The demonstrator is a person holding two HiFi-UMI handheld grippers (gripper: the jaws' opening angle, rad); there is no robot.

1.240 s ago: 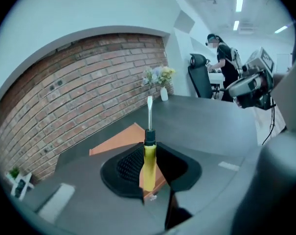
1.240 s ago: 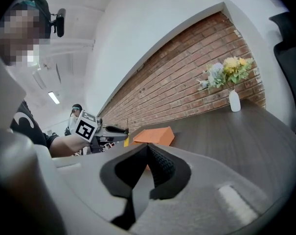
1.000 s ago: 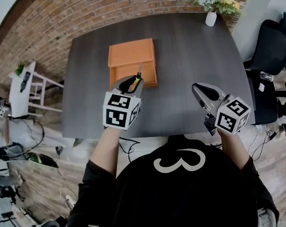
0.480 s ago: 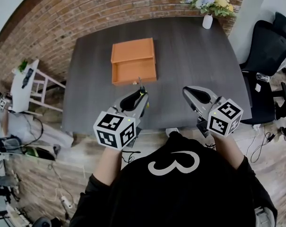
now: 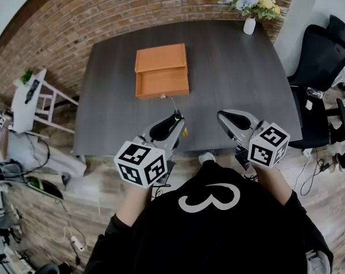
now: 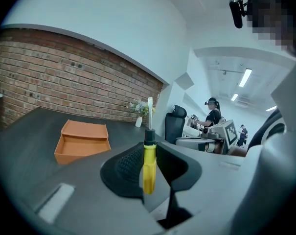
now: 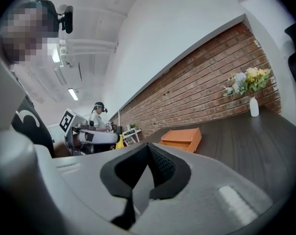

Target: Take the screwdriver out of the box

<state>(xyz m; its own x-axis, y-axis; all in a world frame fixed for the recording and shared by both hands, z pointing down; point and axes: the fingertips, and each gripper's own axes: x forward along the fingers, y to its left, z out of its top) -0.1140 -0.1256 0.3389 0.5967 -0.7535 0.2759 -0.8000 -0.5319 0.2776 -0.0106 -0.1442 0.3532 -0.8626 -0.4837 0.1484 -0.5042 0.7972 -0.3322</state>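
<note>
Orange box (image 5: 162,72) sits open on the dark worktop (image 5: 235,73), mid-left. Its tray shows only bare orange floor, seen in the head view and the left gripper view. White vase of flowers (image 5: 249,25) stands at the far right corner, well apart from the box.

Screwdriver (image 6: 148,166) is out of the box. The left tool (image 5: 175,119) is clamped on its yellow handle, with the metal shaft sticking out past the tips toward the box. It is above the near part of the worktop, clear of the box's front wall.

Right tool (image 5: 226,116) has its pads together with nothing between them, over the near edge.

A second ago the left tool was at the box's front wall with the screwdriver over the tray; now it is pulled back toward the person. The right tool has drawn back too. Box unmoved.
</note>
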